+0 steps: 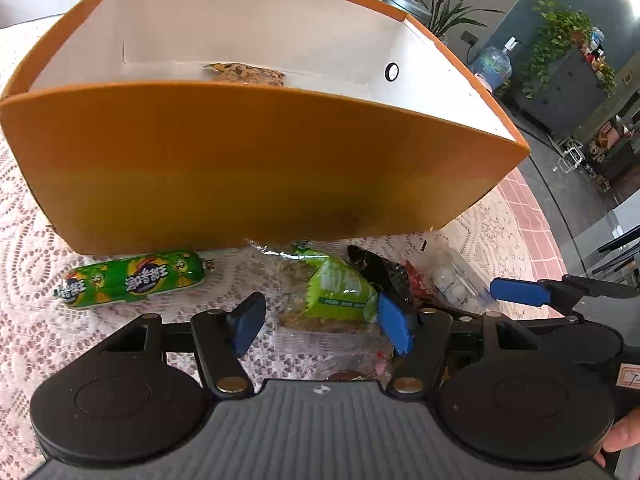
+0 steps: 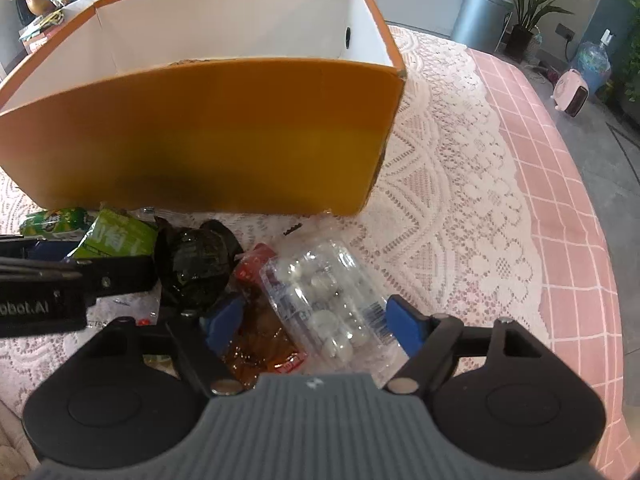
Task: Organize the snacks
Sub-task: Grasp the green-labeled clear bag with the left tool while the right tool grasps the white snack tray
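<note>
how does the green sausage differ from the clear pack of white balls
The green sausage is an opaque printed tube lying alone beside the orange box; the clear pack of white balls is see-through, wider, and sits in the snack pile. Both lie on the lace cloth.

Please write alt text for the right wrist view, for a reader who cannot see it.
The open right gripper hovers over a clear pack of white balls in a pile of snacks on a lace tablecloth. Behind stands an orange box; the left gripper enters from the left.
</note>
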The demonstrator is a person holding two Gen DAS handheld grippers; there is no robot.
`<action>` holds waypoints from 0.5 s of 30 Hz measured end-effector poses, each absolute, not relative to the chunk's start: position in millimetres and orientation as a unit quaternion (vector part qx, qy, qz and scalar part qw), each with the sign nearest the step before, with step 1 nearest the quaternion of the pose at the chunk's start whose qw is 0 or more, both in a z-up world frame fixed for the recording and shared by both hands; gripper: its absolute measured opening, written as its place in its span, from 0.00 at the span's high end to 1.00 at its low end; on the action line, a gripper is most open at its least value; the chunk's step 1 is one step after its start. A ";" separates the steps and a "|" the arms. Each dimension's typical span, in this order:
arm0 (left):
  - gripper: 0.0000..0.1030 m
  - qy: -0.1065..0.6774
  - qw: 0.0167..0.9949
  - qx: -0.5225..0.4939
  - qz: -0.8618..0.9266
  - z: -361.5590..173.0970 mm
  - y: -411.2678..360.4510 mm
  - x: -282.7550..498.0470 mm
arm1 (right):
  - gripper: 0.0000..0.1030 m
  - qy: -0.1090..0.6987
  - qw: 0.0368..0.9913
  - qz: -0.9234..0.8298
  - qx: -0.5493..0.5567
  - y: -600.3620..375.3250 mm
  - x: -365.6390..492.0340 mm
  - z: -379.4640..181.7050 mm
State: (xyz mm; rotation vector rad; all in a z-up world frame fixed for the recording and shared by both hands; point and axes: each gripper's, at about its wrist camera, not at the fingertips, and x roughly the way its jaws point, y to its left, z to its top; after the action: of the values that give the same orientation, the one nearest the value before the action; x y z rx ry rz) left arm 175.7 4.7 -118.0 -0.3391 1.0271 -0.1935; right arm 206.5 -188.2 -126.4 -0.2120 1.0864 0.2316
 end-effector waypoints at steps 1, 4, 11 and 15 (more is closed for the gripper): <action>0.26 0.488 0.853 -0.161 -0.093 -118.4 4.3 175.7 | 0.25 0.514 0.844 0.108 -0.103 -187.1 206.8 -126.8; 0.26 0.487 0.853 -0.163 -0.093 -119.7 3.9 175.4 | 0.25 0.514 0.844 0.105 -0.109 -184.5 207.5 -127.7; 0.43 0.487 0.852 -0.159 -0.108 -118.9 1.3 171.9 | 0.52 0.492 0.855 0.106 -0.120 -179.9 198.0 -120.3; 0.47 0.483 0.856 -0.150 -0.109 -115.7 -1.5 168.5 | 0.71 0.466 0.864 0.105 -0.160 -169.9 186.3 -115.9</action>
State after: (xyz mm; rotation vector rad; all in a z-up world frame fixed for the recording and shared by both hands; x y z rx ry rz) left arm 168.5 -1.5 -115.7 -0.3144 1.0162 -0.2288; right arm 186.3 -169.9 -115.9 -0.3344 0.9763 0.2199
